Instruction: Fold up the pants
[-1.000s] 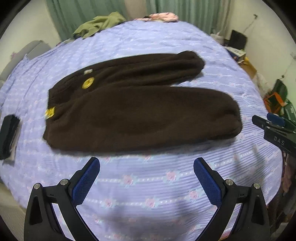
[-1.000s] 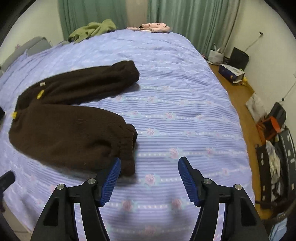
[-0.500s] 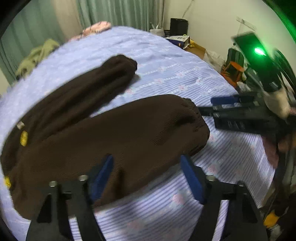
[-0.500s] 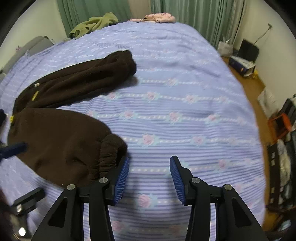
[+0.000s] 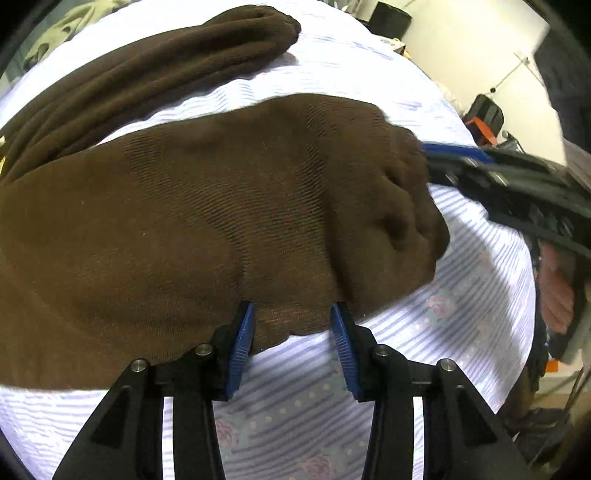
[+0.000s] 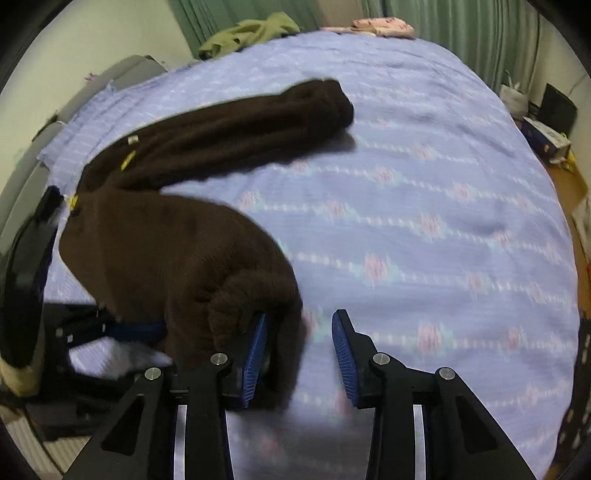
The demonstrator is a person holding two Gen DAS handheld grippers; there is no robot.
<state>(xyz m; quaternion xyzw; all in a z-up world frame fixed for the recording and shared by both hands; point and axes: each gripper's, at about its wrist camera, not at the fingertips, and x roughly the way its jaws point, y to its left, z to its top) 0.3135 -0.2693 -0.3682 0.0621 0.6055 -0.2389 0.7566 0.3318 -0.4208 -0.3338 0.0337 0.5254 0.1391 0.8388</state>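
On the bed [image 6: 424, 155], brown pants [image 5: 207, 221] lie spread. The left gripper [image 5: 293, 332] is closing narrowly, the leg's edge between its jaws. The right gripper [image 6: 299, 343] is closing at the cuff, its left pad [image 6: 255, 354] touching the fabric.

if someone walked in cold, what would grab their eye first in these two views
The dark brown pants sprawl across a lilac flowered bedspread, legs splayed apart. The left gripper is closing its jaws over the near leg's side edge, with fabric between them, while the right gripper closes at that leg's cuff. At the bed's far edge lies a crumpled green garment.
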